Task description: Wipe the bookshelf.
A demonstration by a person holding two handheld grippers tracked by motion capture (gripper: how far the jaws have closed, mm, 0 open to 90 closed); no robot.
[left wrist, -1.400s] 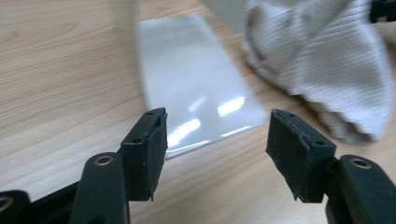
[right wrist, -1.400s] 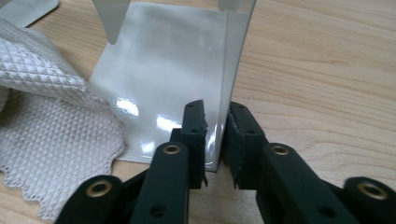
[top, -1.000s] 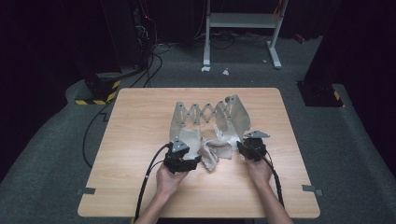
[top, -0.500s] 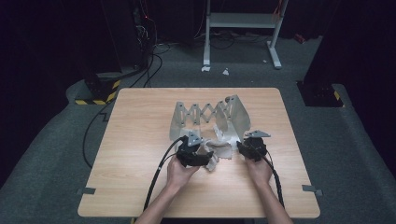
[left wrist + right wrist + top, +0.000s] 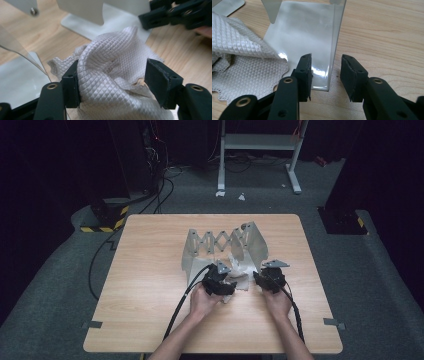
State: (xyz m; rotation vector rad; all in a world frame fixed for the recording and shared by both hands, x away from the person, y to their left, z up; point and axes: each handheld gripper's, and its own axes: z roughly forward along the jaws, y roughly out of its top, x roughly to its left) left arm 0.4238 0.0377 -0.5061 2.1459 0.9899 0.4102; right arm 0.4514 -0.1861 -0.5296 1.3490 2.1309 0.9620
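A crumpled white waffle-textured cloth (image 5: 241, 270) lies on the wooden table (image 5: 150, 285), in front of a folding metal rack (image 5: 220, 240). My left gripper (image 5: 226, 282) reaches into the cloth from the left. In the left gripper view the bunched cloth (image 5: 112, 50) sits between the jaws of the left gripper (image 5: 113, 72); the left pad touches it, the right pad stands clear, and the jaws have just been closing. My right gripper (image 5: 262, 277) is at the cloth's right. Its jaws (image 5: 327, 72) have just been opening and straddle the upright edge of a shiny rack plate (image 5: 307, 32) without pressing it.
The rack's scissor links and end plates stand just behind both grippers. In the left gripper view the right gripper (image 5: 175, 12) shows at the top right. Cables trail back along the forearms. A cloth corner (image 5: 237, 50) lies left of the plate.
The left hand has slid right and slightly forward, from beside the rack's left plate onto the cloth. The right hand has stayed where it was.
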